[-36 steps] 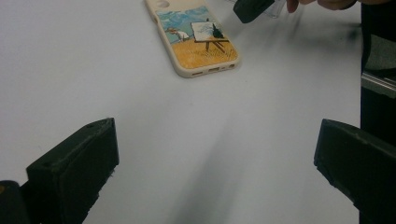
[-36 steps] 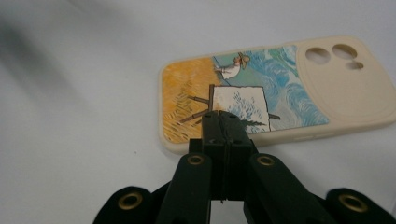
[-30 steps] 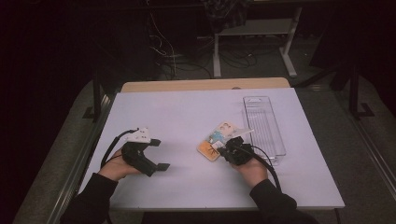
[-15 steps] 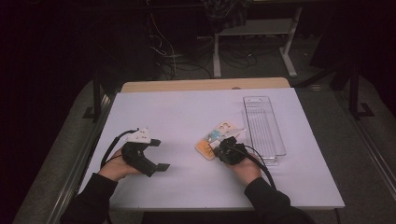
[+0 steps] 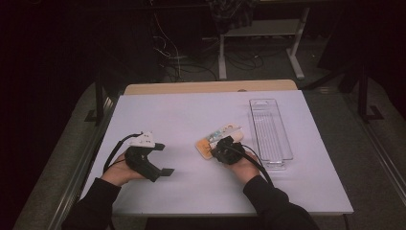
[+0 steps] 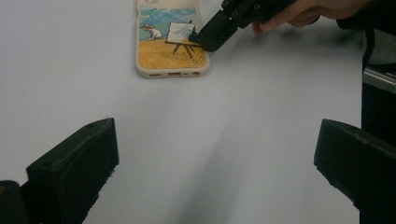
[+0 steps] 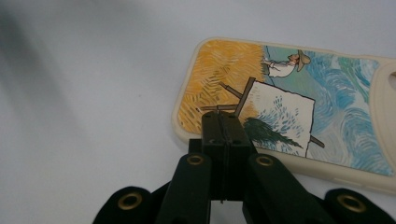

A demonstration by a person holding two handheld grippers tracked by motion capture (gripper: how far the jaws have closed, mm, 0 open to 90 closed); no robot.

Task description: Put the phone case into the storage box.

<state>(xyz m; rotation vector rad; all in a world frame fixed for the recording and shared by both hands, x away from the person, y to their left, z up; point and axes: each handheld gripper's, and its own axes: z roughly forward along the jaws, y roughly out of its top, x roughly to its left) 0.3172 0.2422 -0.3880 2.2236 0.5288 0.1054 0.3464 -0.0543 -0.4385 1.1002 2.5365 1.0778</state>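
the phone case (image 5: 218,140) is lying flat, printed back up, on the white bench (image 5: 191,120), a little right of the middle and just left of the clear plastic tray (image 5: 269,132), apart from it. in the right tongs' view the painted picture on the phone case is showing plainly, with a straw-coloured field and a blue sky.

the right tongs (image 7: 225,125) are clenched, their two black jaws pressed together with nothing between them, and the closed tip is resting on or just over the long edge of the case near its yellow end. in the left tongs' view that tip is sitting on the case by the painted easel. whether it is truly pressing, i cannot tell.

the left tongs (image 5: 160,160) are lying released on the bench well to the left, jaws standing wide apart and grasping nothing, pointing toward the case.

by my reading, the step in hand is nudging or pinning the case with the closed tip, not picking it up. the next move is likely calling for either pushing it toward the tray, or opening the jaws and taking the case by its rim.
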